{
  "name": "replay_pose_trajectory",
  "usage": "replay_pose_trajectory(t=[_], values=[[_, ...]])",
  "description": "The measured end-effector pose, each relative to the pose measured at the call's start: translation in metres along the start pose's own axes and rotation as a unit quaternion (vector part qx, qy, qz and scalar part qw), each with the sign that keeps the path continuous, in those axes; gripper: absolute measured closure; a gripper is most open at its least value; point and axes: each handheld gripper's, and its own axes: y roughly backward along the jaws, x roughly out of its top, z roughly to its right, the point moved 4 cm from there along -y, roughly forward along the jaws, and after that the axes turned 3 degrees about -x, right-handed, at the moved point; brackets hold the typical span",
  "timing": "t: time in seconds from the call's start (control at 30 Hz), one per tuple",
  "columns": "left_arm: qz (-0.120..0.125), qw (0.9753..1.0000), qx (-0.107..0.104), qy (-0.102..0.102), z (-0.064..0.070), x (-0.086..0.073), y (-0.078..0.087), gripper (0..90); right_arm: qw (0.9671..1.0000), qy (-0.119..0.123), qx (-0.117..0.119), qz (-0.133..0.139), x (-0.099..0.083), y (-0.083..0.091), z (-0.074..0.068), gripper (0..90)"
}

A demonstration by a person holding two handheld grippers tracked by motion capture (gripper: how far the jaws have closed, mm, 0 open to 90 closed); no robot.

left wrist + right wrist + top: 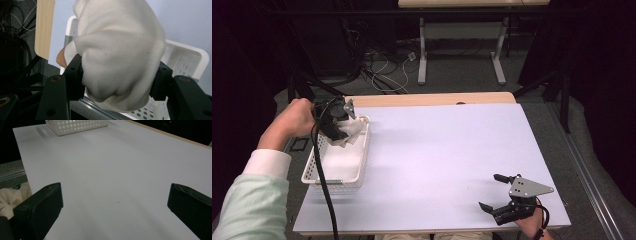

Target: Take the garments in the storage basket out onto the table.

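High view — soft cloth, perforated basket

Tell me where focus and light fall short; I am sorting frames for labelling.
High view: evenly lit table, dark surroundings, soft detail. Left gripper view: the white cloth is sharp, the basket behind slightly soft. Right gripper view: near jaws blurred, the tabletop shows faint glare.

cream cloth; white perforated basket; black tongs; pale lilac table.
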Motion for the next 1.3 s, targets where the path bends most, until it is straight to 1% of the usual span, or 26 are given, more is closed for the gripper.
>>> replay_pose_trajectory(t=[0.17, 0.27, 0.33, 0.37, 0.47, 0.53, 0.6, 0.67, 0.73, 0.93, 0.97, 1.1, 1.13, 1.17, 1.3], values=[[0.000, 1.0000, 0.001, -0.007, 0.000, 0.006, 0.003, 42.5, 1.0000, 0.001, -0.001, 0.000, 0.000, 0.000, 0.000, 0.0], [0.007, 0.9999, -0.001, -0.008, 0.001, 0.011, 0.005, 42.5, 1.0000, 0.000, -0.001, 0.000, 0.000, 0.000, 0.000, 0.0], [0.010, 0.9999, -0.006, -0.011, 0.001, 0.014, 0.008, 42.5, 1.0000, 0.001, -0.001, -0.001, 0.000, 0.000, 0.000, 0.0], [0.016, 0.9998, -0.003, -0.010, 0.001, 0.016, 0.009, 42.5, 1.0000, 0.001, -0.001, -0.001, 0.000, 0.000, 0.000, 0.0], [0.014, 0.9997, -0.003, -0.018, 0.001, 0.022, 0.012, 42.5, 1.0000, 0.001, 0.000, 0.000, 0.000, 0.000, 0.000, 0.0], [0.012, 0.9997, -0.004, -0.022, 0.002, 0.026, 0.012, 42.5, 1.0000, 0.002, 0.000, 0.000, 0.000, 0.000, 0.000, 0.0], [0.013, 0.9996, -0.002, -0.027, 0.003, 0.030, 0.012, 42.5, 1.0000, 0.002, 0.001, 0.000, 0.000, 0.000, 0.000, 0.0], [0.017, 0.9994, -0.004, -0.031, 0.004, 0.034, 0.012, 42.5, 1.0000, 0.002, 0.000, 0.000, 0.000, 0.000, 0.000, 0.0], [0.014, 0.9992, -0.006, -0.038, 0.004, 0.038, 0.011, 42.5, 1.0000, 0.002, 0.000, 0.000, 0.000, 0.000, 0.000, 0.0], [0.015, 0.9987, -0.007, -0.048, 0.006, 0.048, 0.010, 42.5, 1.0000, 0.001, 0.000, 0.000, 0.000, 0.000, 0.000, 0.0], [0.016, 0.9987, -0.008, -0.047, 0.006, 0.049, 0.010, 42.5, 1.0000, 0.001, 0.000, 0.000, 0.000, 0.000, 0.000, 0.0], [0.015, 0.9983, -0.011, -0.055, 0.007, 0.055, 0.009, 42.5, 1.0000, 0.001, 0.000, 0.000, 0.000, 0.000, 0.000, 0.0], [0.017, 0.9984, -0.012, -0.052, 0.008, 0.056, 0.009, 42.5, 1.0000, 0.002, 0.000, -0.001, 0.000, 0.000, 0.000, 0.0], [0.017, 0.9981, -0.011, -0.058, 0.008, 0.058, 0.009, 42.5, 1.0000, 0.002, 0.000, -0.001, 0.000, 0.000, 0.000, 0.0], [0.018, 0.9978, -0.016, -0.063, 0.011, 0.064, 0.008, 42.5, 1.0000, 0.001, -0.001, 0.000, 0.000, -0.001, 0.000, 0.0]])
